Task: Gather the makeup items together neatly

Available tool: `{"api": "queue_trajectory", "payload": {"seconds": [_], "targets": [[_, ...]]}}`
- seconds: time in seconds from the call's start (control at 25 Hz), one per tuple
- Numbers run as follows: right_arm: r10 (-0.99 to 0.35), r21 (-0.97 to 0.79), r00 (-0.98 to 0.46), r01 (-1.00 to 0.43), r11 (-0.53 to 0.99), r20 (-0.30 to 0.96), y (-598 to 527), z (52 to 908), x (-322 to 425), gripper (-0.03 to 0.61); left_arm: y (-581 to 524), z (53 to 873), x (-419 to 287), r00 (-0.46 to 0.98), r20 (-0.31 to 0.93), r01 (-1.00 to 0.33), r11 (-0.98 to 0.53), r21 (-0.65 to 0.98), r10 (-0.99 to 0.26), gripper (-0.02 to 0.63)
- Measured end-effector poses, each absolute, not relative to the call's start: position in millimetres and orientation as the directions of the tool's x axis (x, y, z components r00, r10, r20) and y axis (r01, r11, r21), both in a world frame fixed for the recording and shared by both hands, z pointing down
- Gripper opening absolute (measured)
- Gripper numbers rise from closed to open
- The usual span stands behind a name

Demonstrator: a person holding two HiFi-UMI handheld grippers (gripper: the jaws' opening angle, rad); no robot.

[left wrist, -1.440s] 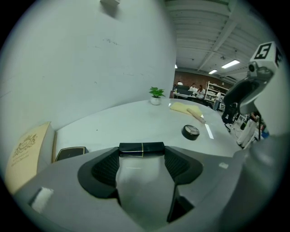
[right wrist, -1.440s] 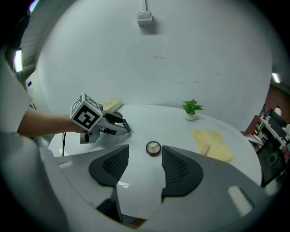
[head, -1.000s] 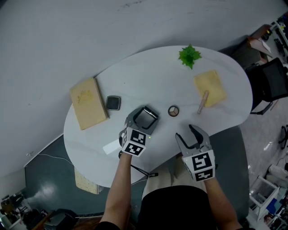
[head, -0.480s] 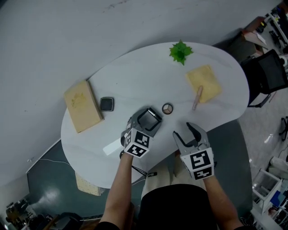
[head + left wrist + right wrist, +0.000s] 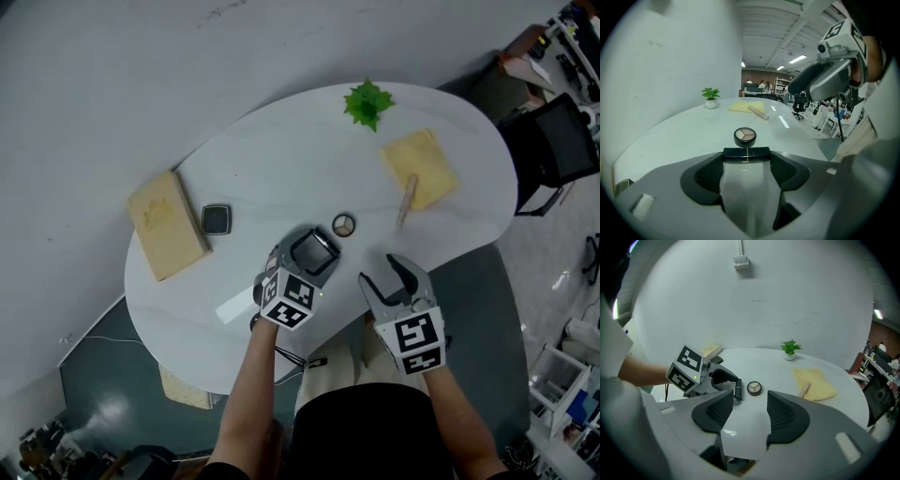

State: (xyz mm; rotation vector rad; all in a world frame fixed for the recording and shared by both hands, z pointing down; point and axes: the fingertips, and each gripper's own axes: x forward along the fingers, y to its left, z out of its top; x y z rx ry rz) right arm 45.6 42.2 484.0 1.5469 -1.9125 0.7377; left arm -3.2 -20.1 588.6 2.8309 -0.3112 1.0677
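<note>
My left gripper (image 5: 312, 247) is shut on a black square compact (image 5: 315, 252) just over the white table (image 5: 281, 159); its black edge with a gold line (image 5: 746, 154) spans both pads. A round eyeshadow palette (image 5: 344, 224) lies just beyond it, also in the left gripper view (image 5: 745, 136) and the right gripper view (image 5: 753, 388). A second black compact (image 5: 216, 219) sits at the left beside a tan box (image 5: 166, 225). A brush (image 5: 406, 199) rests half on a yellow cloth (image 5: 419, 168). My right gripper (image 5: 386, 277) hangs open and empty at the table's near edge, its jaws (image 5: 745, 409) apart.
A small green plant (image 5: 366, 101) stands at the table's far edge. A black chair (image 5: 562, 150) is off the table's right end. The near table edge curves inward in front of the person.
My left gripper has carried the black compact a little toward the round palette. The right gripper has stayed where it was.
</note>
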Motion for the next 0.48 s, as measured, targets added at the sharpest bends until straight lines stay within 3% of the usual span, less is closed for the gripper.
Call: {"api": "queue_trajectory", "payload": {"seconds": [0.48], "targets": [[-0.669, -0.072, -0.173, -0.982, 0.175, 0.722, 43.7, 484.4, 44.5, 0.216, -18.2, 593.8, -1.7, 0.719, 0.678, -0.208, -0.978, 0.003, -0.151, 0.308]]}}
